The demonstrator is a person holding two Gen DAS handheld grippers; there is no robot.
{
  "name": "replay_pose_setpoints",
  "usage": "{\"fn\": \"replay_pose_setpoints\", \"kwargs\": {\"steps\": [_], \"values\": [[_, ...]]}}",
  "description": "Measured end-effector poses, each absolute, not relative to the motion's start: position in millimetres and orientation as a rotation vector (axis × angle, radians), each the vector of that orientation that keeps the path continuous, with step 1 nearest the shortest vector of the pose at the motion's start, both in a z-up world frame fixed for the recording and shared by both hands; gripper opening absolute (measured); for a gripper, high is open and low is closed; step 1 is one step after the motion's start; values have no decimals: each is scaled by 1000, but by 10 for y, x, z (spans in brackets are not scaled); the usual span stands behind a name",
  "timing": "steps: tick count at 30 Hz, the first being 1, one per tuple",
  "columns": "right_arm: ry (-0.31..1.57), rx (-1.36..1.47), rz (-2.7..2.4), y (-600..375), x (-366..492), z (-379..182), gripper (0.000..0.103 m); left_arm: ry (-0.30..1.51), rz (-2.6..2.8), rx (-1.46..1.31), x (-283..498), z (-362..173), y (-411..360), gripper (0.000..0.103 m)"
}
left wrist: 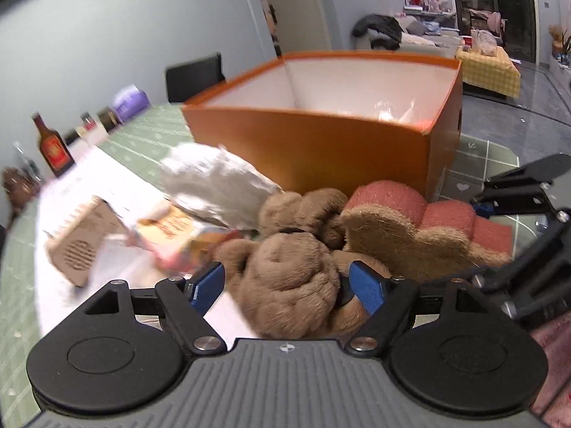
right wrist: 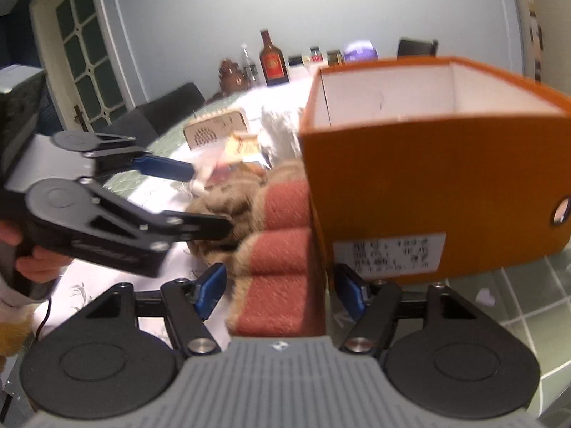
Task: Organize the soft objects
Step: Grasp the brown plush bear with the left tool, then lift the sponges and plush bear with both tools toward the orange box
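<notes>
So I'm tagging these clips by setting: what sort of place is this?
Most likely a home's dining area. A table with a green tablecloth holds bottles and jars along the wall, and a sofa and glass doors show in the room beyond.

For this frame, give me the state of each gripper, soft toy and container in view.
left gripper: open, fingers either side of the brown plush.
right gripper: open around the red-and-tan plush's end.
brown plush: on the table, not lifted.
red-and-tan plush: lying against the box.
orange box: upright, lidless.
</notes>
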State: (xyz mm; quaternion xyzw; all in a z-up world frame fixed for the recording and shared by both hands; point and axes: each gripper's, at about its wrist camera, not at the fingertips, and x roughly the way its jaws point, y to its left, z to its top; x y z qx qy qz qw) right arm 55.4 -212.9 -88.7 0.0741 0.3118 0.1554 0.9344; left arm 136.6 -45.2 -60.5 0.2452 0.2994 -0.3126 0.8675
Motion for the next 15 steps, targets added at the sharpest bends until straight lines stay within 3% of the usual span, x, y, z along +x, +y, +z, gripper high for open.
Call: {"fn": "replay_pose_setpoints", "kwargs": {"steps": [6, 10, 15], "values": [[637, 149, 310, -2148, 560, -934, 44, 671, -633, 510, 1470, -816, -546, 93], [614, 71, 314, -2097, 545, -938, 37, 665, -647, 495, 1445, -840, -509, 69], [598, 10, 310, -2058, 532, -931, 32, 725, -609, 441, 1452, -801, -516, 57]]}}
